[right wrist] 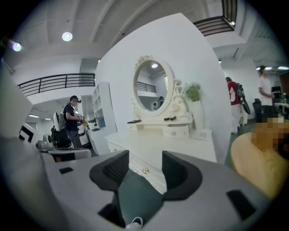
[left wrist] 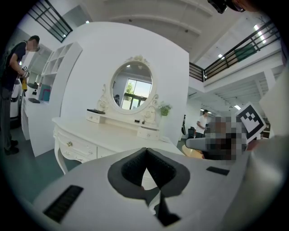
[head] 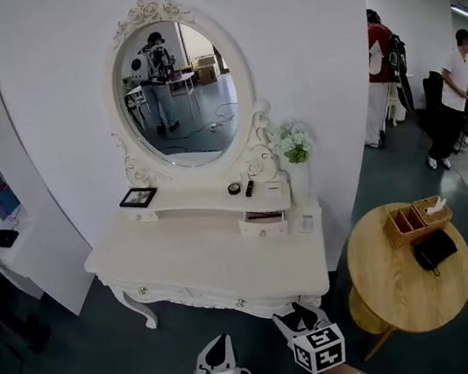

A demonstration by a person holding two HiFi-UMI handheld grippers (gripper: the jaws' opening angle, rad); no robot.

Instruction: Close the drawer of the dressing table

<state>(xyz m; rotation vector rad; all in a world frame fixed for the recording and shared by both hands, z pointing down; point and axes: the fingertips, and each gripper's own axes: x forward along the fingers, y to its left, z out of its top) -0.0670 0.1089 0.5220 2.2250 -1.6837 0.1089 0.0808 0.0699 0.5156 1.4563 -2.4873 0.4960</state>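
Round wooden table (head: 393, 288) with organiser (head: 405, 227); white shelving (head: 1, 176) left.

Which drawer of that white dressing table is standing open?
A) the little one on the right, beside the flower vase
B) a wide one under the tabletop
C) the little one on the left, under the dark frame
A: the small drawer next to the flower vase juts forward, and its inside shows in the head view.

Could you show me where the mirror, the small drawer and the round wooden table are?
mirror (head: 176, 94): head view, centre of the glass.
small drawer (head: 264, 229): head view, its white front.
round wooden table (head: 402, 287): head view, bare top.
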